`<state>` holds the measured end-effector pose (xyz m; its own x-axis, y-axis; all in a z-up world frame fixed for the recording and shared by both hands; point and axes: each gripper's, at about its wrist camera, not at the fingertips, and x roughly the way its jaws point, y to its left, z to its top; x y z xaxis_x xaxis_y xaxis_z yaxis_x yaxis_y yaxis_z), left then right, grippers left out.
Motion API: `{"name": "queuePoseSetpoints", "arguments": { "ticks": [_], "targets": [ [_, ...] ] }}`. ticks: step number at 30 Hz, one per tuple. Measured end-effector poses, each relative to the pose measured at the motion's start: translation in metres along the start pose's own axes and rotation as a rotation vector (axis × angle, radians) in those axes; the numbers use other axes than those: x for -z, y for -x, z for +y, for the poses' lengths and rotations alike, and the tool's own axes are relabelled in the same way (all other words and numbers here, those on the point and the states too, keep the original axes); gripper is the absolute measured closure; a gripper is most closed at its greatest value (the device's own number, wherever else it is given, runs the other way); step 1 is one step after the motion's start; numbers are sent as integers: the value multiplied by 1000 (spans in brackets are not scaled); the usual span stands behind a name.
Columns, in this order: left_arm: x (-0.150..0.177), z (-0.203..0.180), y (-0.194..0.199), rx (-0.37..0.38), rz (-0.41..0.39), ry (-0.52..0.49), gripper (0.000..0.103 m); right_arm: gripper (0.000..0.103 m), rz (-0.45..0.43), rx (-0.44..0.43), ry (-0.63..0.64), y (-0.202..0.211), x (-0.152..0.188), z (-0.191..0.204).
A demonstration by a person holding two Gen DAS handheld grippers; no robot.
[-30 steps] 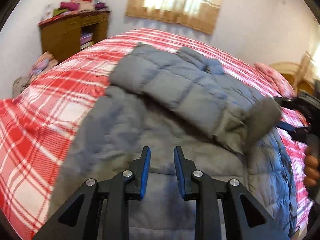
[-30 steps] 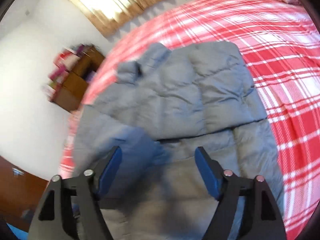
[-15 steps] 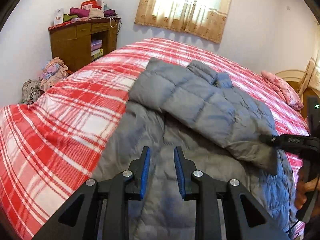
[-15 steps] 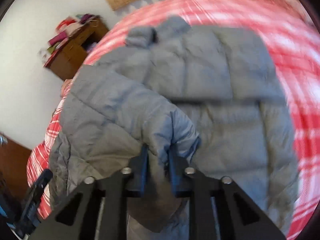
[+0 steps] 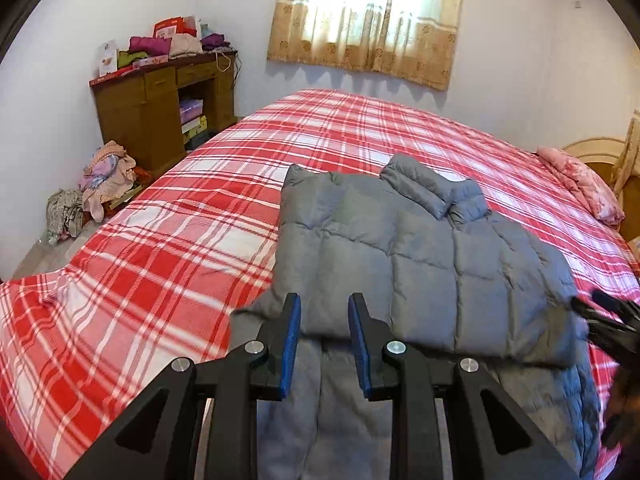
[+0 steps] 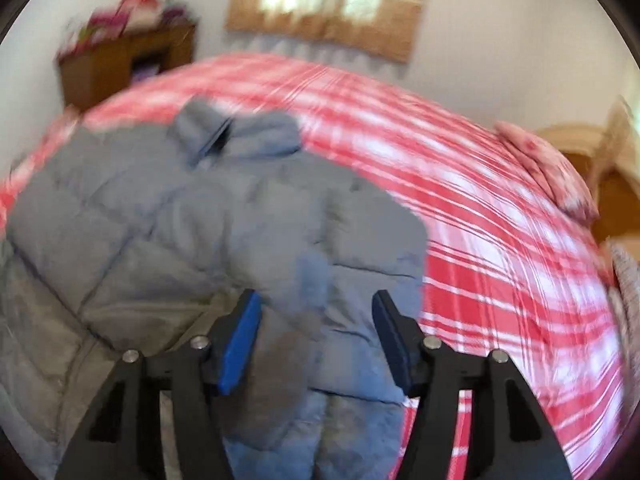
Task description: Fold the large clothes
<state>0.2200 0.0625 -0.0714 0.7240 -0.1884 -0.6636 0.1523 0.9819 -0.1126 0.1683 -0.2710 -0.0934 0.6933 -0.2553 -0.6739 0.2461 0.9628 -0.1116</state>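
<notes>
A grey puffer jacket (image 5: 420,264) lies on the red plaid bed (image 5: 160,240), its upper part folded over the lower part, collar toward the window. My left gripper (image 5: 324,320) hovers above the jacket's near left edge, its blue pads a narrow gap apart with nothing between them. In the right wrist view the jacket (image 6: 160,216) is blurred. My right gripper (image 6: 316,320) is over its right side with its jaws opening. The sleeve (image 6: 308,280) lies on the jacket between the pads, which do not press on it. The right gripper's tip (image 5: 600,320) also shows at the jacket's right edge.
A wooden cabinet (image 5: 160,120) piled with clothes stands against the left wall, with a heap of clothes (image 5: 100,184) on the floor beside it. A pink pillow (image 5: 580,188) and a headboard (image 5: 592,152) are at the far right. A curtained window (image 5: 368,20) is behind the bed.
The right gripper shut on the sleeve, carried it across the jacket, and now its jaws have parted, leaving the sleeve on top. The left gripper has drawn back and risen.
</notes>
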Motion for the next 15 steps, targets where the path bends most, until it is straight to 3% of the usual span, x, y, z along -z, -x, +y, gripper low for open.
{"name": "queuePoseSetpoints", "arguments": {
  "ticks": [4, 7, 9, 12, 15],
  "targets": [
    [-16, -21, -27, -30, 5, -34, 78, 47, -54, -113, -148, 8, -18, -9],
    [-23, -36, -42, -96, -9, -79, 78, 57, -4, -163, -99, -20, -25, 11],
    [-23, -39, -60, -150, 16, -94, 78, 72, 55, -154, -70, -38, -17, 20],
    [-11, -33, -84, -183, 60, -102, 78, 72, 119, -147, -61, -65, 4, 21],
    [5, -24, -101, -220, 57, -119, 78, 72, 110, -145, -31, -70, 15, 24]
  ]
}}
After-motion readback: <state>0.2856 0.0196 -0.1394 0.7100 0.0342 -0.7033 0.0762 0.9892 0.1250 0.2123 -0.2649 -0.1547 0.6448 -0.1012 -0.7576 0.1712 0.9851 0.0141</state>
